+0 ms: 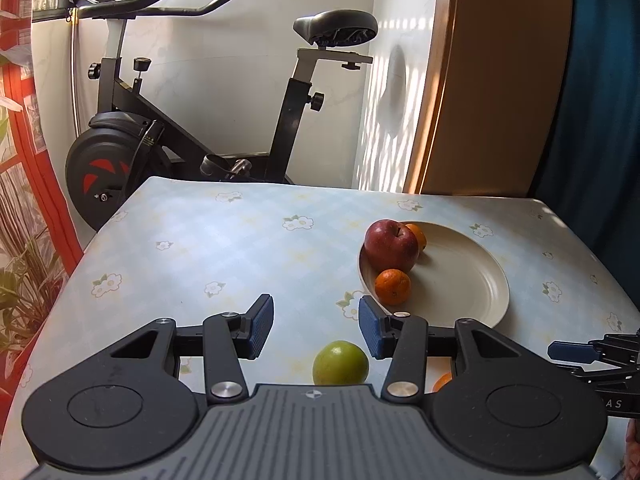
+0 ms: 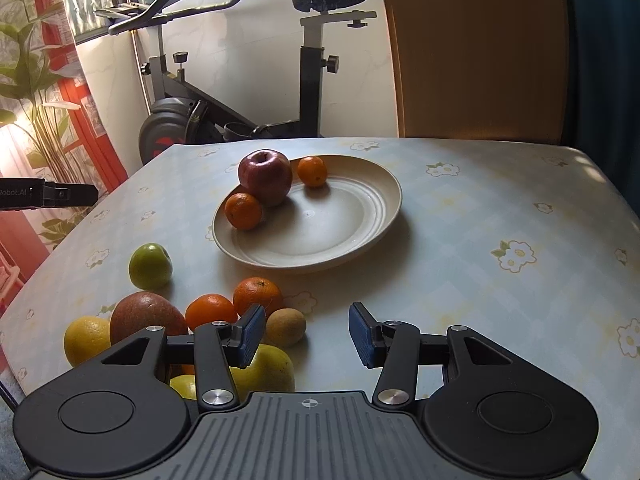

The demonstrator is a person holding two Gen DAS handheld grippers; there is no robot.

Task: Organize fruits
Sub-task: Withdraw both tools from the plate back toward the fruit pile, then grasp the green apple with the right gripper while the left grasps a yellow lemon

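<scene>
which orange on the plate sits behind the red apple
The far orange near the plate's back rim; the other orange sits in front of the red apple.

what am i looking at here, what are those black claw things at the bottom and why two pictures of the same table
Those black parts are handheld grippers: a person holds one in each hand, and each carries a wide-angle camera looking forward along its two blue-padded fingers. One picture comes from the left gripper, the other from the right gripper, so you see the same table from two spots.

On the table is a cream plate holding a red apple and two small oranges. Loose beside it lie a green apple, more oranges, a mango and some yellow fruit, waiting to be sorted. An exercise bike stands behind.

Both grippers are open and hold nothing.
</scene>
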